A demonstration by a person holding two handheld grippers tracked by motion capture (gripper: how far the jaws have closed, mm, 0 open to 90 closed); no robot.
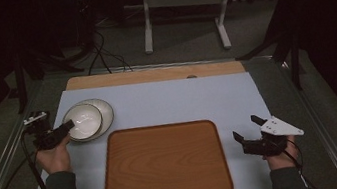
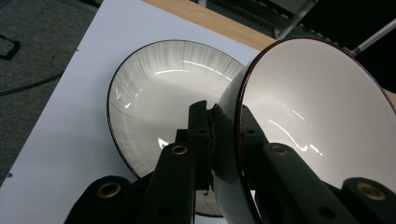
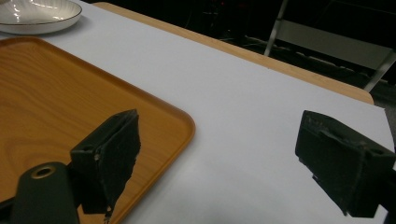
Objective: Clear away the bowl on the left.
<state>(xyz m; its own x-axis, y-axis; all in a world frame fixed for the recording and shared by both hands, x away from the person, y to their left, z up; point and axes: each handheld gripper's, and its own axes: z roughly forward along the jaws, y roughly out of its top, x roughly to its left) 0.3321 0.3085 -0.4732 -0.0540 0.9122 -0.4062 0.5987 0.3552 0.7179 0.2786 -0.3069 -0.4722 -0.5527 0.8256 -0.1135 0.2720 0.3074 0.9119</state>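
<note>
- High view: a wooden tray [image 1: 164, 165] lies on the white table sheet [image 1: 177, 98] and serves as the landmark. Beyond the tray's far left corner sits a shallow white plate [image 1: 105, 115] with a white bowl [image 1: 82, 121] on it.
- High view: the left gripper [image 1: 63, 128], held in the person's left hand [image 1: 54, 157], is left of the tray's far left corner, and its jaws reach to the near rim of the bowl.
- High view: the right gripper [image 1: 248, 129] is just off the tray's right edge, over bare sheet, with its jaws spread wide and nothing between them. The right hand [image 1: 280, 158] holds it from below.
- Left gripper view: the jaws of the left gripper [image 2: 224, 135] are closed to a narrow gap on the wall of the bowl [image 2: 317, 116], one jaw inside the rim and one outside. The bowl is tilted steeply, its dark rim line visible. The plate [image 2: 159, 98] lies behind and under it.
- Right gripper view: the right gripper [image 3: 219, 154] has its jaws far apart and holds nothing. The tray [image 3: 56, 102] is at the left, its rounded corner beside the left jaw. The plate [image 3: 39, 16] rests beyond the tray's far edge.
</note>
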